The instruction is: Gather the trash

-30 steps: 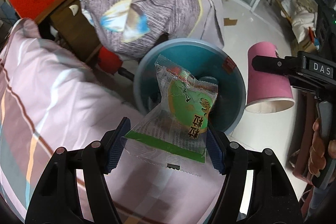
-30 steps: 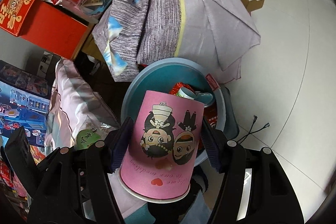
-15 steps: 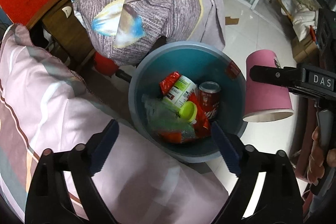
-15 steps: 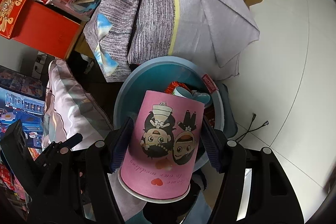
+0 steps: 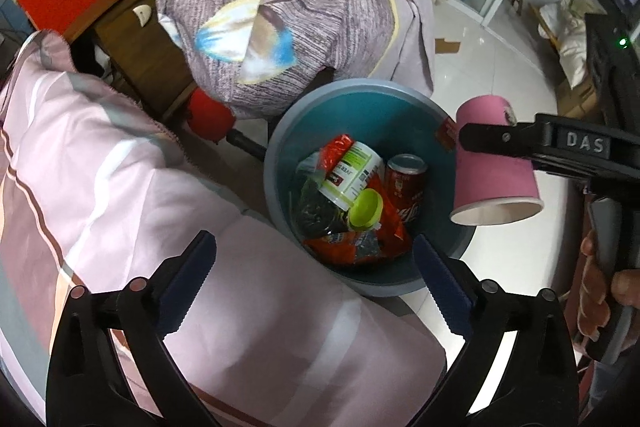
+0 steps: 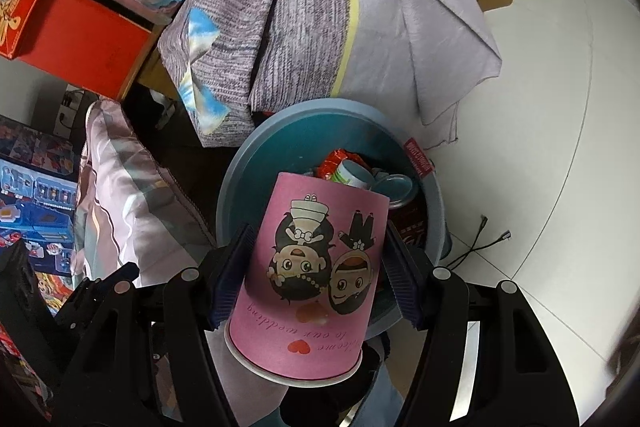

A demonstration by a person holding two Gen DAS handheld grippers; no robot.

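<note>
A blue waste bin (image 5: 276, 155) stands on the floor, holding a white can with a green lid (image 5: 352, 175), a red can (image 5: 404, 179), red wrappers and a crumpled clear wrapper (image 5: 316, 211). My left gripper (image 5: 313, 237) hangs above the bin's near rim. Its jaws are opening, with nothing between them. My right gripper (image 6: 318, 231) is shut on a pink paper cup (image 6: 316, 267) with a cartoon wedding couple, held base forward over the bin (image 6: 232, 187). In the left wrist view the pink paper cup (image 5: 492, 167) hangs at the bin's right rim.
A pink striped quilt (image 5: 120, 207) lies against the bin on the left. Behind the bin, a purple striped cloth (image 5: 300, 7) covers something bulky. A red box (image 6: 80, 27) sits on a wooden desk. White tiled floor (image 6: 560, 107) with a thin cable (image 6: 480, 239) lies to the right.
My left gripper has spread its jaws and the green snack wrapper it held has dropped into the bin. The right gripper keeps the pink cup and has edged toward the bin.
</note>
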